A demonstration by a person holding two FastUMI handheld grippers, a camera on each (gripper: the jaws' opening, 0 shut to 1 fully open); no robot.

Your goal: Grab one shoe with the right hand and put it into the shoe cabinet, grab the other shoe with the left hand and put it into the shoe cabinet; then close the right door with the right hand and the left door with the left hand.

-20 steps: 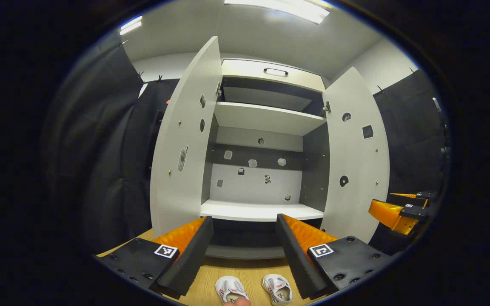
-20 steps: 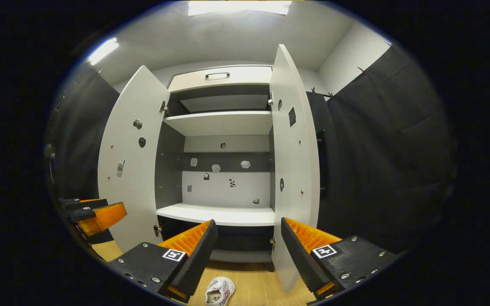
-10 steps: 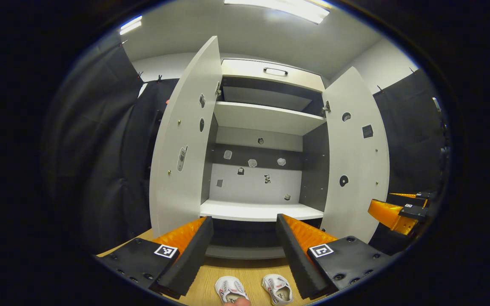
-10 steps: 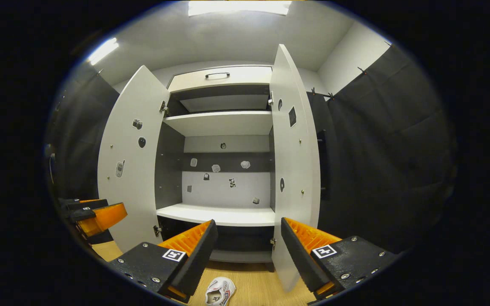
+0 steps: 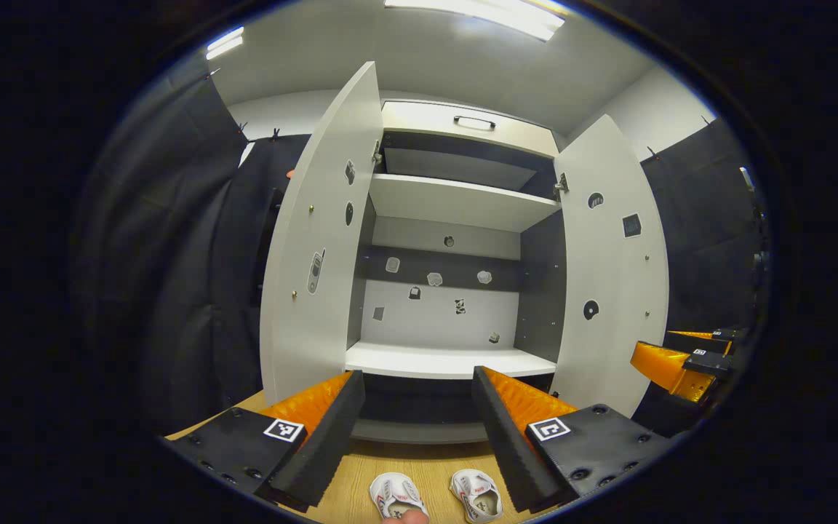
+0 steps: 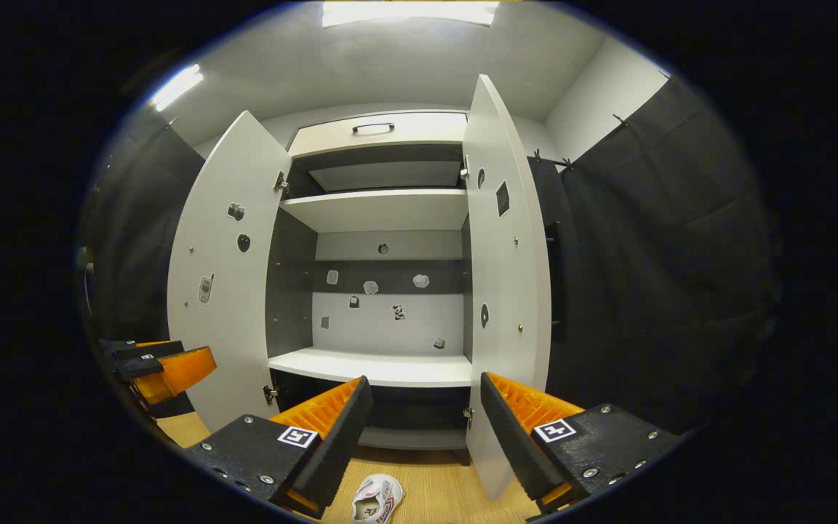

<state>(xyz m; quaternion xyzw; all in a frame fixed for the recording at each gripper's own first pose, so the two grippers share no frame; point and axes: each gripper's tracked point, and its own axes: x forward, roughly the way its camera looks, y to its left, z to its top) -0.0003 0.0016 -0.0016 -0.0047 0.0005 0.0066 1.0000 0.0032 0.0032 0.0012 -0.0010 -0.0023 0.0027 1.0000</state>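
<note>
1. Black cloth is hanging on both sides of the booth, and a wooden floor (image 5: pixel 430 466) is running up to the foot of a white shoe cabinet (image 5: pixel 455 200).
2. Two small white shoes are lying side by side on that floor in the left gripper view, the left shoe (image 5: pixel 396 496) and the right shoe (image 5: pixel 476 495) just apart, both in front of the cabinet and outside it.
3. One shoe (image 6: pixel 377 499) is showing at the bottom of the right gripper view, lying on the floor between that gripper's fingers but below them, untouched.
4. Both cabinet doors are standing wide open: the left door (image 5: pixel 313 247) and the right door (image 5: pixel 612 269) are flanking bare shelves, with the lower shelf (image 5: pixel 448 360) holding nothing.
5. The left gripper (image 5: pixel 419 418) is hovering with its fingers spread wide apart, gripping nothing.
6. The right gripper (image 6: pixel 425 426) is likewise hanging well open and empty, pointing at the cabinet, with the right door's edge just behind its right finger.
7. Each gripper is appearing at the edge of the other's view, off to the side.
</note>
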